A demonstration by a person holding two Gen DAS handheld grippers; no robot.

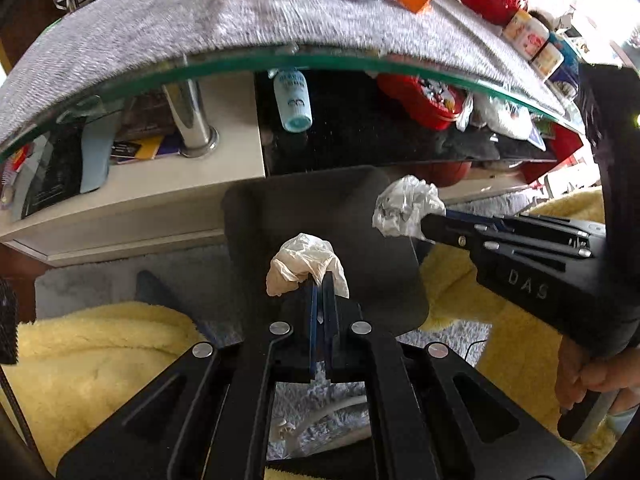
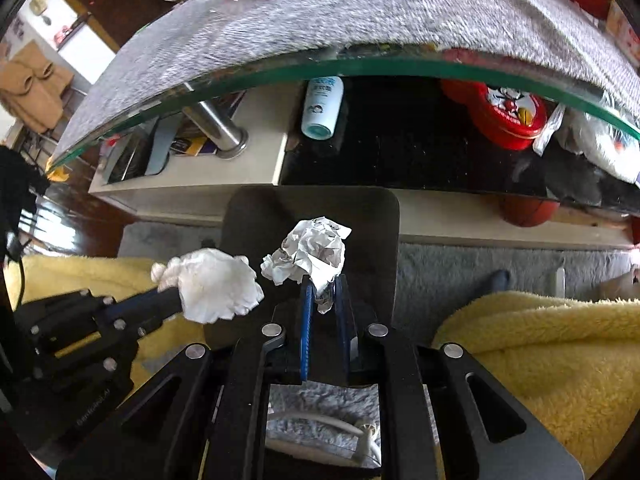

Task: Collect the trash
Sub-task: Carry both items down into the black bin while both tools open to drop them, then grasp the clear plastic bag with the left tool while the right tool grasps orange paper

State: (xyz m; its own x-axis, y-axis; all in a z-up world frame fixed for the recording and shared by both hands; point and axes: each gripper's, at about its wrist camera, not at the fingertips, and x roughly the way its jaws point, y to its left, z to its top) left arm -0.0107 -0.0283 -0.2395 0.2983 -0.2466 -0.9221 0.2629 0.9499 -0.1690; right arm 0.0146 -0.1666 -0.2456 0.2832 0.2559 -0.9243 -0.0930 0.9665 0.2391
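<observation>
The left gripper (image 1: 322, 280) is clamped on a soft white tissue wad (image 1: 304, 262), its blue-edged fingers (image 1: 314, 312) pressed almost together with the wad bunched over their tips. The right gripper (image 2: 324, 284) pinches a crumpled paper ball (image 2: 316, 250) with grey print on it; its fingers (image 2: 306, 320) stand a little apart, the paper's tail caught between them. Both grippers point steeply down over a dark bin (image 1: 360, 216), whose squared opening sits on the floor just in front of a low table. In the left view the paper ball hangs near the bin's right rim and the tissue over its middle; in the right view the tissue lies just left of the paper ball, the two close but apart. A yellow fleece blanket (image 2: 560, 352) spreads on either side of the bin, over a grey rug (image 2: 440, 276). The table has a glass top (image 1: 280, 65) covered by a grey cloth (image 1: 160, 32) strewn with wrappers at its far side. Beneath the glass, a shelf holds a pale blue bottle (image 1: 294, 100) lying down and a red tin (image 2: 504, 114). A hand (image 1: 588, 380) grips the right gripper's handle at the left view's right edge.
</observation>
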